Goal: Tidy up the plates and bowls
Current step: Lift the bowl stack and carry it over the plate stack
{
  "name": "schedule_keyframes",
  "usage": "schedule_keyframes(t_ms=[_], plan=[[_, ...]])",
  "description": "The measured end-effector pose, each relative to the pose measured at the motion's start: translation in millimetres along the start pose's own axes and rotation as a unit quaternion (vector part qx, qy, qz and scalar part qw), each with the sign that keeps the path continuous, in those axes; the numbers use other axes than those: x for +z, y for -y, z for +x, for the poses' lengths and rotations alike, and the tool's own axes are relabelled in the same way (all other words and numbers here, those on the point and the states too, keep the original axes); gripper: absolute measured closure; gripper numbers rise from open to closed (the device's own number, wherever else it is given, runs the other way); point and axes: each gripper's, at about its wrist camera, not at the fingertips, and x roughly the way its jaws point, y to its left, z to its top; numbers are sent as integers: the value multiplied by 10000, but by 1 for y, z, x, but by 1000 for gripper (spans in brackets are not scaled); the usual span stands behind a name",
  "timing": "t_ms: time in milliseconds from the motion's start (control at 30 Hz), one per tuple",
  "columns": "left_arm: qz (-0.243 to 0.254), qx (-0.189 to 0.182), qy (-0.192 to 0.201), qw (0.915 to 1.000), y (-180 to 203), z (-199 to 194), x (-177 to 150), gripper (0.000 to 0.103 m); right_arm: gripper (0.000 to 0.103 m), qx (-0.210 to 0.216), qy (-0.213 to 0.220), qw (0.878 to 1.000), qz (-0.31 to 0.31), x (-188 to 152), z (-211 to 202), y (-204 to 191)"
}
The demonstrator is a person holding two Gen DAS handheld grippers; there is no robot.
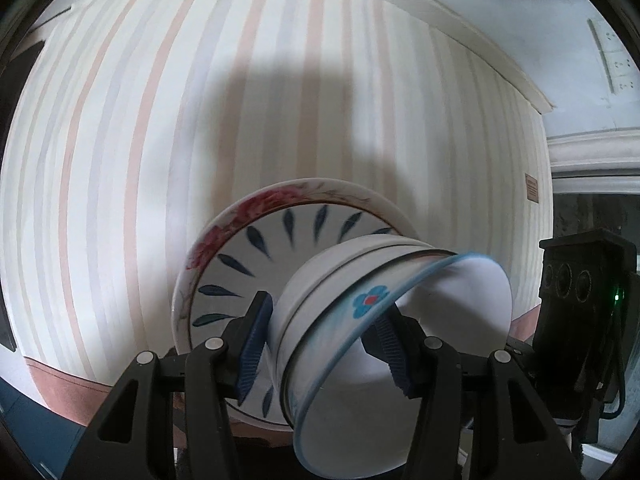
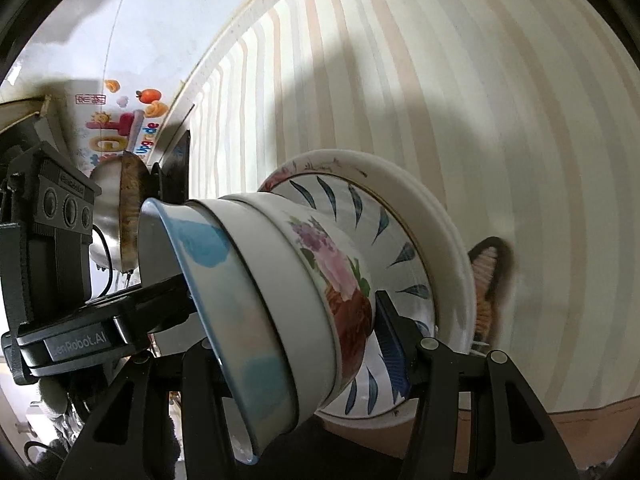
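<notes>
A stack of nested bowls [image 1: 320,304] [image 2: 280,280] sits on stacked plates [image 1: 256,236] [image 2: 404,248] on the striped tablecloth. The top bowl [image 1: 432,320] [image 2: 208,280] has a blue rim and blue flower marks. The lower bowl [image 2: 340,280] has pink flowers. The upper plate [image 1: 280,240] has blue leaf marks; the lower plate [image 1: 224,236] has red flowers. My left gripper [image 1: 320,344] is shut on the bowl stack, one pad inside the top bowl. My right gripper [image 2: 288,344] straddles the stack from the other side; its left finger is hidden.
The striped tablecloth [image 1: 160,120] covers the table. The other hand-held gripper shows at the edge of each view [image 1: 576,300] [image 2: 52,260]. A metal bowl [image 2: 116,216] and a colourful box [image 2: 112,120] stand at the far left. A dark-rimmed object [image 2: 488,272] lies behind the plates.
</notes>
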Motion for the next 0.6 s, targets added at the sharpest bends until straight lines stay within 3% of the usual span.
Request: schedule_keyframes(t_ms=[600], plan=[[-90,-7,-66,9999,-19,7,4,53,47,-117,-201,9997,46,10,32,-14]])
